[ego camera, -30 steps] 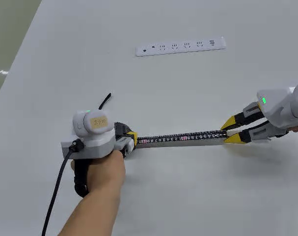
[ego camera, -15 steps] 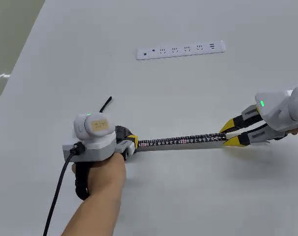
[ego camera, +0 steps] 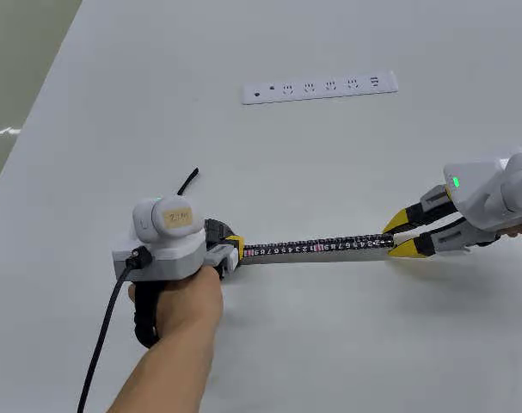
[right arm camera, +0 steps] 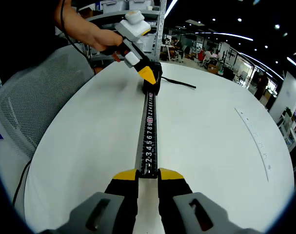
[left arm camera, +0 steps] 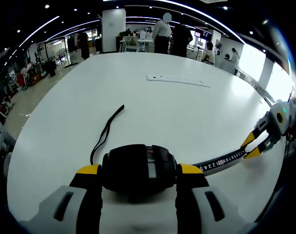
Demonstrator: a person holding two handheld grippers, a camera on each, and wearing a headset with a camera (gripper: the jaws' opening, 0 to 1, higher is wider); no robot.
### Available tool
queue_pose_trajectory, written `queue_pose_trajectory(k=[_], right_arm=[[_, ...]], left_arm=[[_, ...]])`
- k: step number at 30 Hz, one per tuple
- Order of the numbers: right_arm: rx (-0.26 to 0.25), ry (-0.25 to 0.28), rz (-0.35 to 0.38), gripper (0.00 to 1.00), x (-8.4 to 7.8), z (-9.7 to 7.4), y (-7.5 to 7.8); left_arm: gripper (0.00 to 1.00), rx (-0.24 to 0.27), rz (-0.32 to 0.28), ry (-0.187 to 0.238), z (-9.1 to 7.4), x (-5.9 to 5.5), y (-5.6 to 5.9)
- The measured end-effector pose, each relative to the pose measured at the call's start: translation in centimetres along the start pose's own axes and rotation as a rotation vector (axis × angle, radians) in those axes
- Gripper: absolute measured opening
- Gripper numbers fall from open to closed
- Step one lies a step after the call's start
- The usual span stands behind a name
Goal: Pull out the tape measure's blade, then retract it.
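The wide white tabletop (ego camera: 329,155) carries everything. A bare hand (ego camera: 181,301) grips the left gripper (ego camera: 229,252) upright by its black handle, jaws pointing right and level with the surface. Those yellow-tipped jaws are clamped on either side of the black tape measure case (left arm camera: 138,168), which rests on the tabletop. The right gripper (ego camera: 400,237) reaches in from the right, angled slightly downward. Its jaws are drawn narrow and pinch the free end of the black steel blade (ego camera: 316,248), which runs straight between the two grippers.

Beyond both grippers lies a long white power strip (ego camera: 320,87). A thin black wrist strap (ego camera: 187,181) trails away behind the case, on the far side of the left gripper.

In the right gripper view the blade (right arm camera: 148,141) reads white numerals 2 to 9 just ahead of the jaws. The yellow label on top of the left gripper is too small to read.

Against a second ago, the right gripper sits slightly nearer the case and the drawn blade looks a little shorter. The left gripper has kept its place.
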State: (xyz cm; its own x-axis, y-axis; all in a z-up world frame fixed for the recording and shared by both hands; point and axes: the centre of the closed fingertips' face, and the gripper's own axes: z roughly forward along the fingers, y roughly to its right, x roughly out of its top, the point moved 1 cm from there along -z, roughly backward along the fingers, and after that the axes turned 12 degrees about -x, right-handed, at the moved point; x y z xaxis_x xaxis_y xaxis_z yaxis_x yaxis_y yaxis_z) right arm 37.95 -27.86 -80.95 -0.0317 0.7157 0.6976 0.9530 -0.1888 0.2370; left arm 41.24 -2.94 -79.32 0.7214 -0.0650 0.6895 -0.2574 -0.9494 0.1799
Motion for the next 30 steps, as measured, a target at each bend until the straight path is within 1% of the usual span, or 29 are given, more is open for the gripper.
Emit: queue_pose_trajectory(k=[19,30], right_arm=[[0.005,0.000,-0.012,0.15,0.24,0.24,0.04],[0.009,-0.003,-0.021,0.15,0.35,0.40,0.03]], left_arm=[[0.56,-0.001,-0.003,-0.002,-0.02,0.02,0.09],[0.56,0.003,-0.007,-0.016,-0.01,0.00,0.09]])
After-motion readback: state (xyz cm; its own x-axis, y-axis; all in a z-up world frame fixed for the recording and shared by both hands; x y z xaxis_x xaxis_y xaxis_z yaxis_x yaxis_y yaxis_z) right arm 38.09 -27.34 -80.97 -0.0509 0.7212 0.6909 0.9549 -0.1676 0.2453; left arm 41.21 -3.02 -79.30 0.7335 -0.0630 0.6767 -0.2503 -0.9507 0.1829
